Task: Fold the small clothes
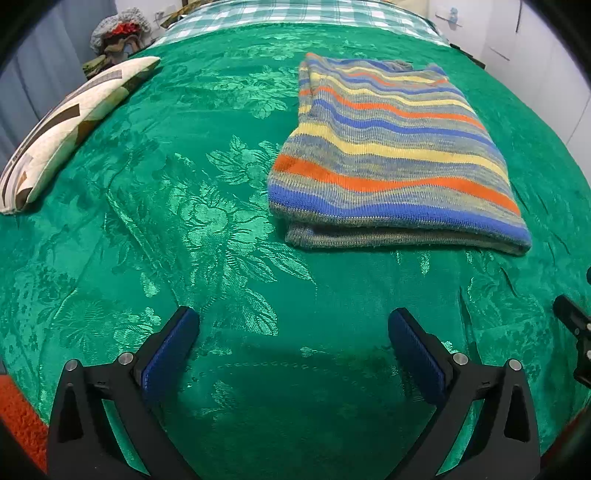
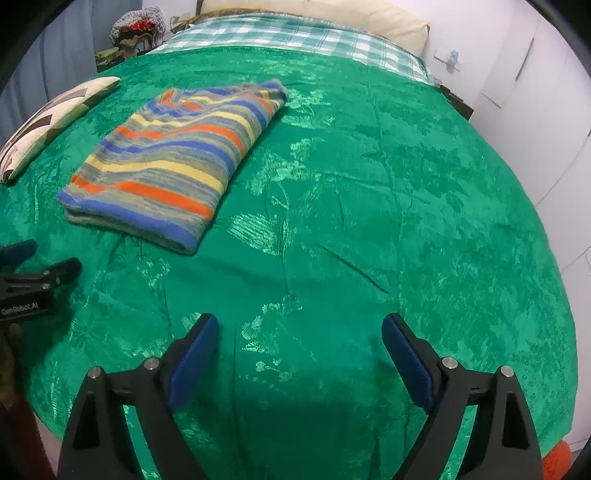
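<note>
A striped knit garment [image 1: 388, 155] in blue, orange, yellow and grey lies folded flat on the green bedspread [image 1: 184, 184]. It also shows in the right wrist view [image 2: 173, 162], ahead and to the left. My left gripper [image 1: 293, 321] is open and empty, low over the spread, short of the garment's near edge. My right gripper [image 2: 299, 326] is open and empty, to the right of the garment. The left gripper's side shows at the left edge of the right wrist view [image 2: 40, 273], and part of the right gripper at the right edge of the left wrist view [image 1: 576, 325].
A patterned cream pillow [image 1: 66, 125] lies at the bed's left edge. A checked sheet [image 2: 295, 37] and a cream pillow [image 2: 332, 14] are at the head. White walls stand to the right. A pile of things [image 1: 118, 33] sits past the far left corner.
</note>
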Available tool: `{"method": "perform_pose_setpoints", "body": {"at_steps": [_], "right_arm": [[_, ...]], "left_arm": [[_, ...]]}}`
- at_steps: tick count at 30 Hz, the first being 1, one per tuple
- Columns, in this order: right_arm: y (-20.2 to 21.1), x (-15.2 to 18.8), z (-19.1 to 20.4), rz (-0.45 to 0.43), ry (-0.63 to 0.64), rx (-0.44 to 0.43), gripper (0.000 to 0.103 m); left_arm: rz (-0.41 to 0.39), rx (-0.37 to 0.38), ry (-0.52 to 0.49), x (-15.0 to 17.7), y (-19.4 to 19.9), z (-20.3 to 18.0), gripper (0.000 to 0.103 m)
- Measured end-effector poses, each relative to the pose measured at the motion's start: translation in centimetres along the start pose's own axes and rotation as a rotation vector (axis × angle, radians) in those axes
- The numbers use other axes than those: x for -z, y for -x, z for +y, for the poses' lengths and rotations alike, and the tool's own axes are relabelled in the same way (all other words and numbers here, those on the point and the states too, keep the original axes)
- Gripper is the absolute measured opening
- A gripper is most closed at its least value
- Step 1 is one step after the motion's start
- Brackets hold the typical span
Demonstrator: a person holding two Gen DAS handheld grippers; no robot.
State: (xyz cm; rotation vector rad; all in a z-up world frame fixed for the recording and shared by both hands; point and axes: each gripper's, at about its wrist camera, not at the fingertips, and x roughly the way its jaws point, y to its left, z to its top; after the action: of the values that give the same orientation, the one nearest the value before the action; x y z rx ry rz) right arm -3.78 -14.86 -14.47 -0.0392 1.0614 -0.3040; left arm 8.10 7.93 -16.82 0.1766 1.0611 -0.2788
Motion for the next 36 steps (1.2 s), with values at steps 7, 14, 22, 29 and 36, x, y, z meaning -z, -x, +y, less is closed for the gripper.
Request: {"method": "perform_pose_setpoints", "body": {"at_steps": [7,14,22,29,36], "right_arm": [[-1.1,0.7,0.2,0.035,0.009,-0.001,0.099],[-1.6,0.8,-0.1,0.053,0.002,-0.01,0.103],[-2.1,0.8,0.0,0.07,-0.001,-0.014,0.103],[-2.5,0.8,0.0,0.078,0.004,-0.015,0.103],[-2.8,0.8,0.1,0.086,0.006,-0.011,0.103]], "left_arm": [[-0.004,-0.023,-0.003,0.1,0.0,-0.5,0.103],[-0.003,-0.027,-0.003,0.1,0.0,-0.6,0.103],[-0.019,-0.033,-0.016,0.5,0.1,-0.8,0.103],[-0.016,-0.001,-0.023,0.4,0.0,-0.4,0.103],[-0.034,-0.006,-0.026,0.6,-0.2,-0.4,0.103]]}}
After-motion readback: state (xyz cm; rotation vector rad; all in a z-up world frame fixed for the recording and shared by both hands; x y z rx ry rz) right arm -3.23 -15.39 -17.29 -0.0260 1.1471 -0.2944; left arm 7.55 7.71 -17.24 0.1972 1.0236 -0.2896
